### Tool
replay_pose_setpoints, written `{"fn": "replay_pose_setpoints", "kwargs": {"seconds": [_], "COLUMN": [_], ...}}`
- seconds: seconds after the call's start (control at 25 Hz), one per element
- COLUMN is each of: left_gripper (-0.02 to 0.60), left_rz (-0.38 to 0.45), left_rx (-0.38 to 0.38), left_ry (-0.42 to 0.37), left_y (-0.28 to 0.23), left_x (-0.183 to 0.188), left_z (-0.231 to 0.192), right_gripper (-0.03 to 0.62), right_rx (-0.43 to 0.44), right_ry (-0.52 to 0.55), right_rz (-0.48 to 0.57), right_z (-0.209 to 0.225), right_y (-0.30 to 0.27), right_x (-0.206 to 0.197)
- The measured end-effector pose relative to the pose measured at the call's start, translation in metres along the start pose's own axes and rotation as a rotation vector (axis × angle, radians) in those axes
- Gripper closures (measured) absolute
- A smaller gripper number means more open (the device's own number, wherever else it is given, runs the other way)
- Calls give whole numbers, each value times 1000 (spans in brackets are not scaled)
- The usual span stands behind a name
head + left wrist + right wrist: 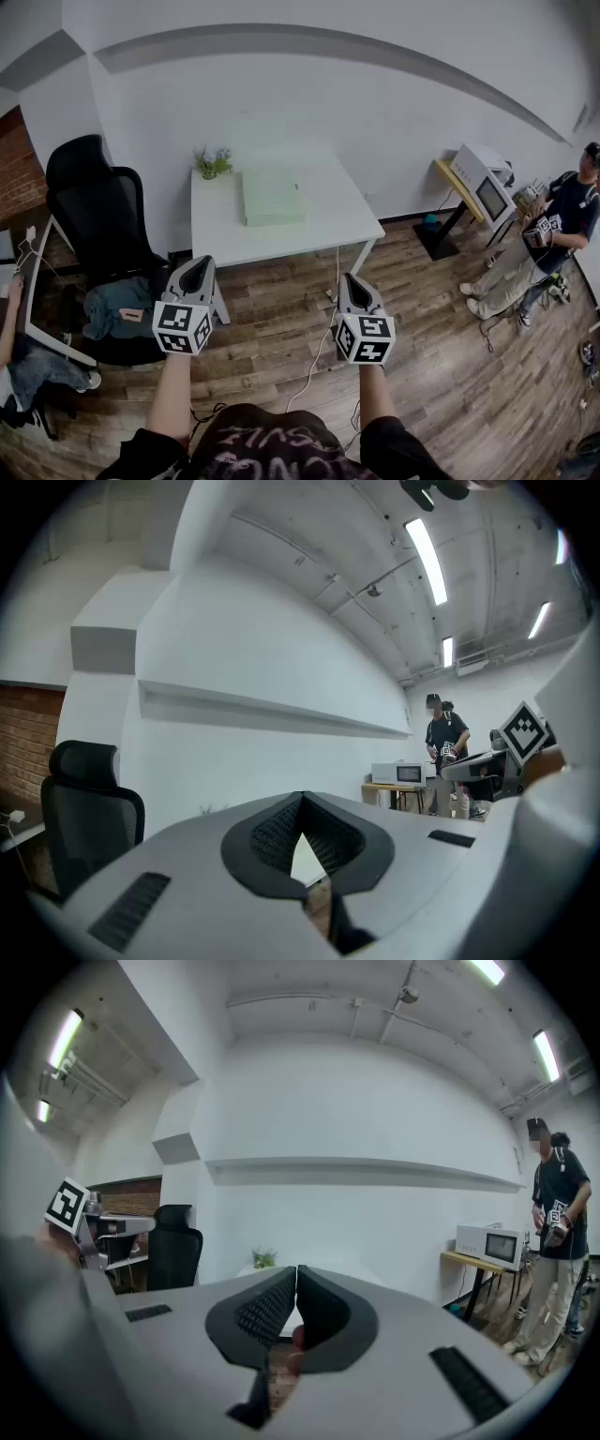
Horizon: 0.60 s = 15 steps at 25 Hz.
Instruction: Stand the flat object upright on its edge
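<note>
Head view: the slab (272,197), pale green and rectangular, lies flat on the white worktop (323,234), towards its back half and beside a small plant (214,163). I hold the left gripper (200,264) and right gripper (349,279) out over the wood floor, well short of the worktop and well apart from the slab. A chair (94,202) stands to the left and a person (553,234) far off to the right.

The slab looks stiff and thin, with a smooth top that I judge slippery. It is probably light for its spread, though its bulk could make it tip once raised. Nothing suggests it is fragile. Lying flush, it offers no way under, so I would take hold at one long edge with one gripper and steady the opposite edge with the other.

Left gripper view: the jaws of the left gripper (300,803) are pressed together at the tips with nothing between them. I see only a pale sliver through the gap below.

Right gripper view: the right gripper (295,1274) is also closed and empty. The plant (264,1259) shows just above it, but I cannot make out the slab here.
</note>
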<state>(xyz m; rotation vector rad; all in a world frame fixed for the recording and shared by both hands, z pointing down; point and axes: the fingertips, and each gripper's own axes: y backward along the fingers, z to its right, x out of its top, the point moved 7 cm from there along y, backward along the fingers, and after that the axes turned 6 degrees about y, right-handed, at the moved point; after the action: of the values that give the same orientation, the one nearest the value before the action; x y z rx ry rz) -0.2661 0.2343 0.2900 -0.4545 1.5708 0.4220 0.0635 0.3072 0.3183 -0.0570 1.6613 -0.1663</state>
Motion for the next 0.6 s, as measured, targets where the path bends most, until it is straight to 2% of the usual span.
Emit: {"fn": "replay_pose_setpoints", "kwargs": {"seconds": [0.6], "left_gripper": [566], "left_rz": [-5], "left_rx": [-30], "left_ry": [-9], "left_y": [6], "left_x": [-5], "left_z": [-9], "right_gripper": [566], "right_rx": [-23], "right_ry": [-13], "right_rz": [14], "right_z": [-15], "right_y": [8], "right_x": [-6]}}
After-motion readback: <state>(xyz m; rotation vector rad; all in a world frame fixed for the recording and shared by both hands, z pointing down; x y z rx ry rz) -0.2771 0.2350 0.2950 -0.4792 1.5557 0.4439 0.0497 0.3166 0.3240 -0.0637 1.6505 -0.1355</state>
